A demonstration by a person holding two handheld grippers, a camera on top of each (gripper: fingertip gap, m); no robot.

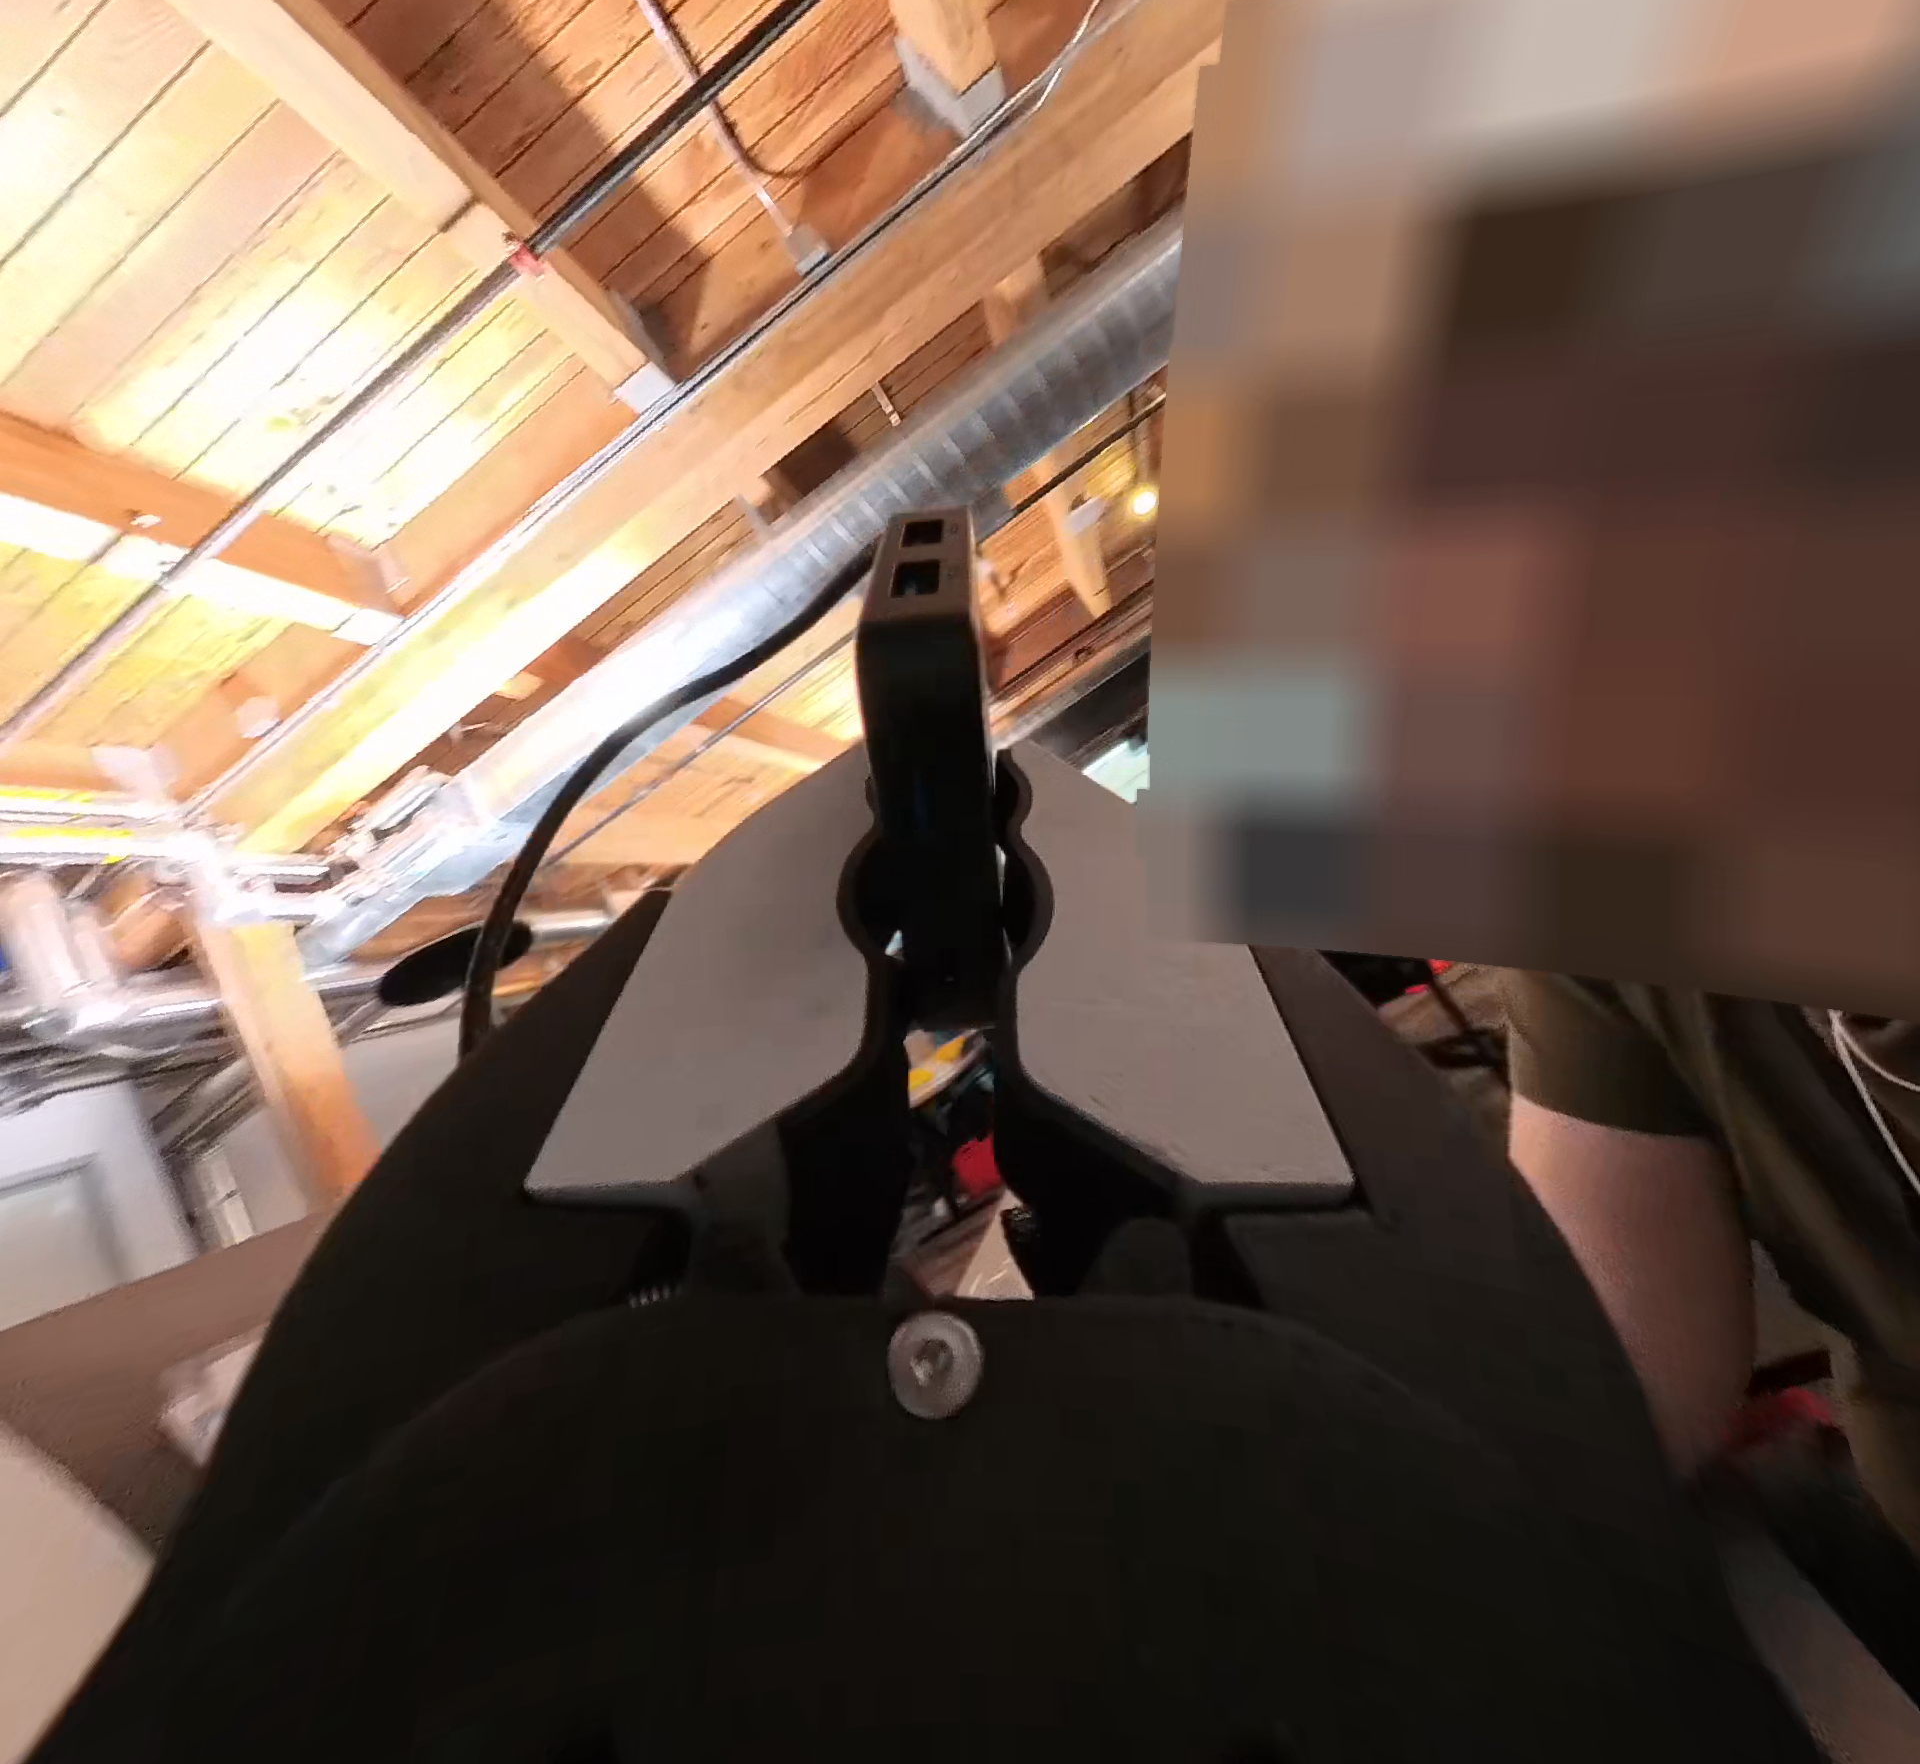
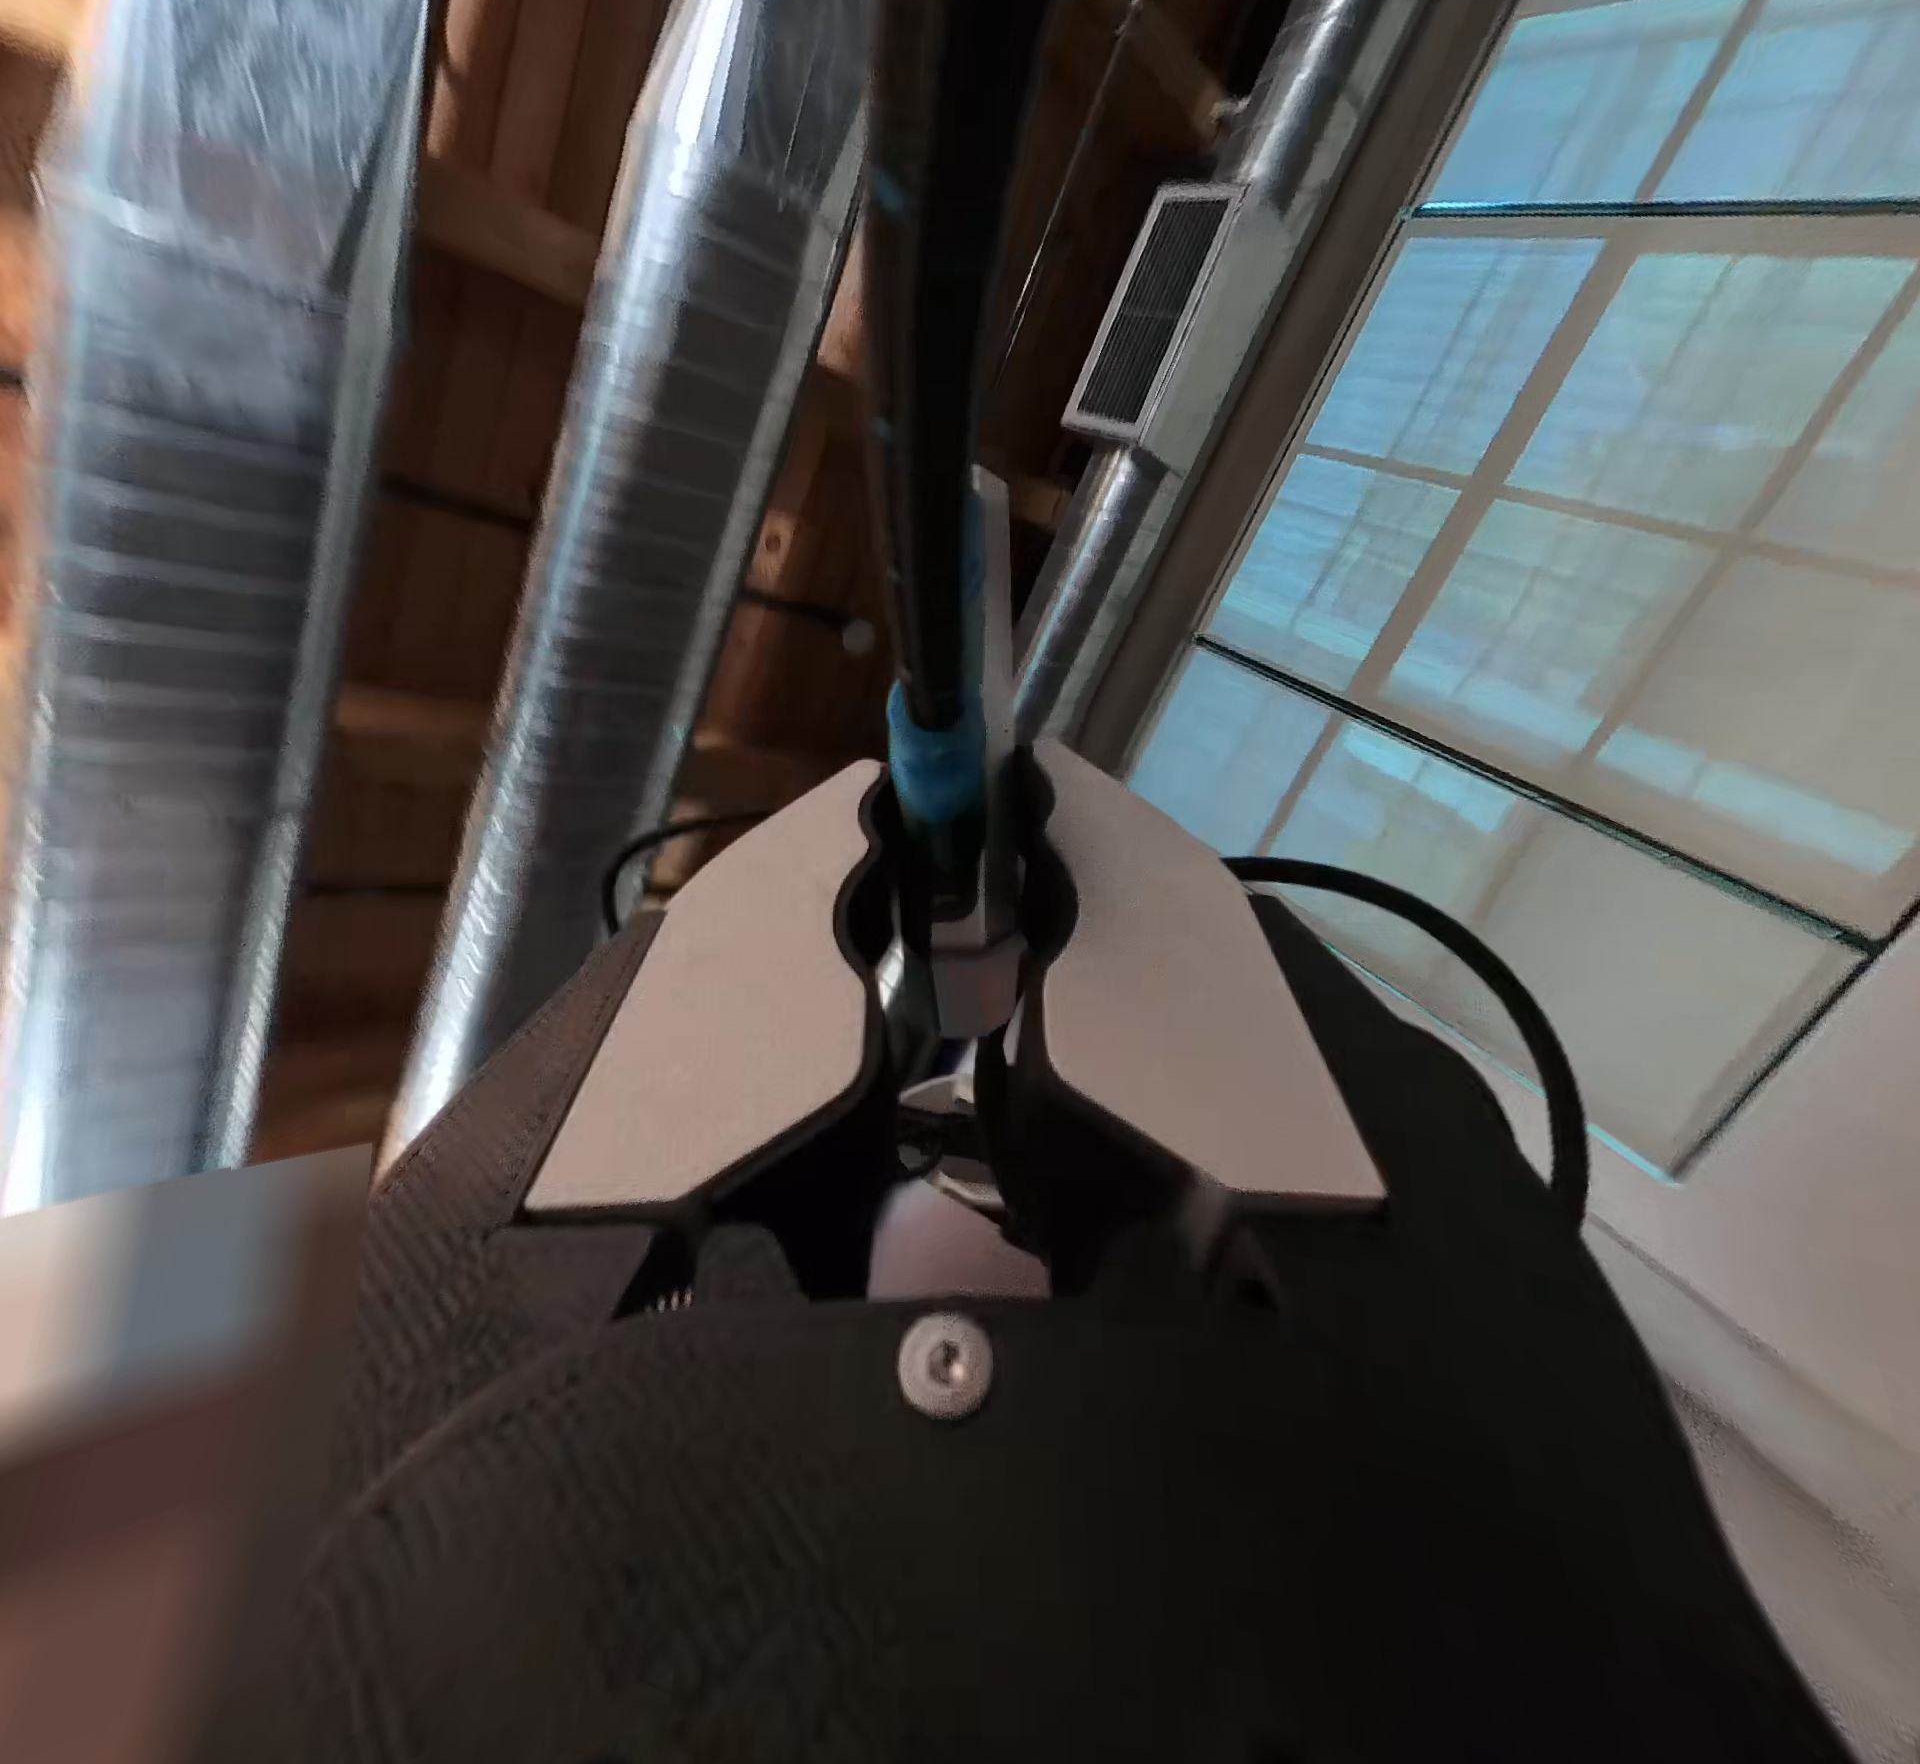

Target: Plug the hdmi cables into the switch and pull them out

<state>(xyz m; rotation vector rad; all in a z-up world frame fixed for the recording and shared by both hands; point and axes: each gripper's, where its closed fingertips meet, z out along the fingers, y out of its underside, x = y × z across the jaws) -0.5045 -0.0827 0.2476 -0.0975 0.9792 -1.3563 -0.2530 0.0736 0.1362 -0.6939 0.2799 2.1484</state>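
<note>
A: Item one, left gripper point(image 1: 932, 867)?
B: Two grey flat-faced fingers, scalloped black inner edges, clamped on one switch point(image 1: 923, 675): a matt black slab box, standing up out of the tips towards the wooden ceiling point(image 1: 436, 187). Two ports on its far end. One thin black cord point(image 1: 582, 779) curves off to its left.
A: Item two, right gripper point(image 2: 951, 867)?
B: Same build, pinched on one hdmi cable point(image 2: 935, 571): silver metal plug between the pads, blue collar, black sheath running upward. Ribbed foil ducts point(image 2: 644, 467) behind.
</note>
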